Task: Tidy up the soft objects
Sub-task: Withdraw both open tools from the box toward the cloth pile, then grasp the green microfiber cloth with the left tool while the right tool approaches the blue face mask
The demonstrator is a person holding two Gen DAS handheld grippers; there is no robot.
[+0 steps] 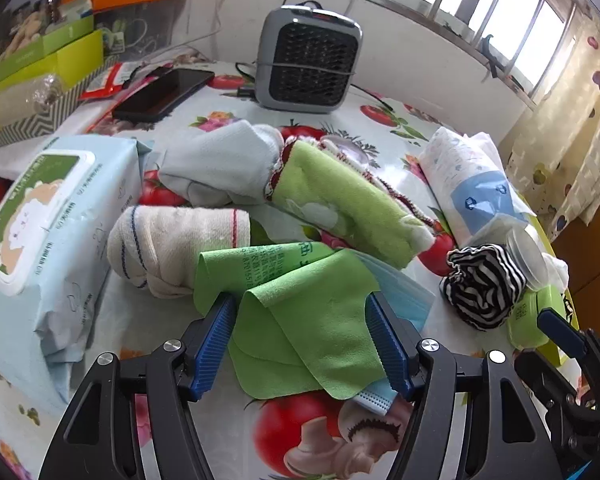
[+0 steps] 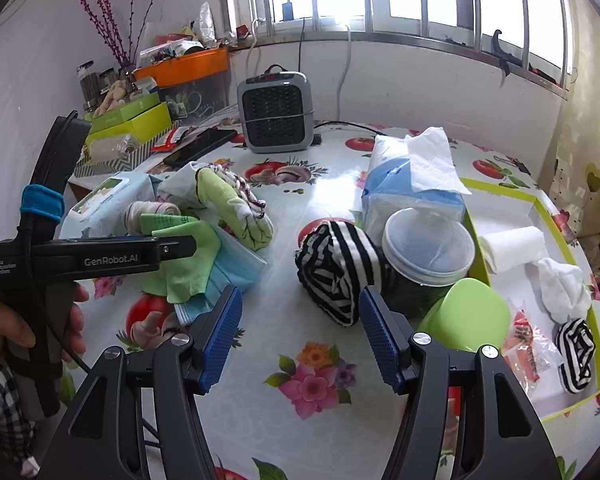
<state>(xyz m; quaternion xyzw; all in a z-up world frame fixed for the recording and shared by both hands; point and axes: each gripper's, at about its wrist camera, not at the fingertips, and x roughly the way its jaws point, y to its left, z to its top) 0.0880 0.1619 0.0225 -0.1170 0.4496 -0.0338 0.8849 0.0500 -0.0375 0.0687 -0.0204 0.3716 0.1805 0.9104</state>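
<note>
green cloth between left jaws

green cloth (image 1: 300,320) lies on a blue mask (image 1: 400,296), at 6 o'clock of the rolled towels; left gripper (image 1: 304,344) spread, not pinching. only the right view shows the tray (image 2: 500,196) at 3 o'clock, right gripper (image 2: 300,332) open, empty, striped cloth (image 2: 340,268) partly cut off.

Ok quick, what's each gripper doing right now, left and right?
Left gripper: open, straddling the green cloth, pads not pressing it.
Right gripper: open, holding nothing, aimed at the striped bundle.
</note>
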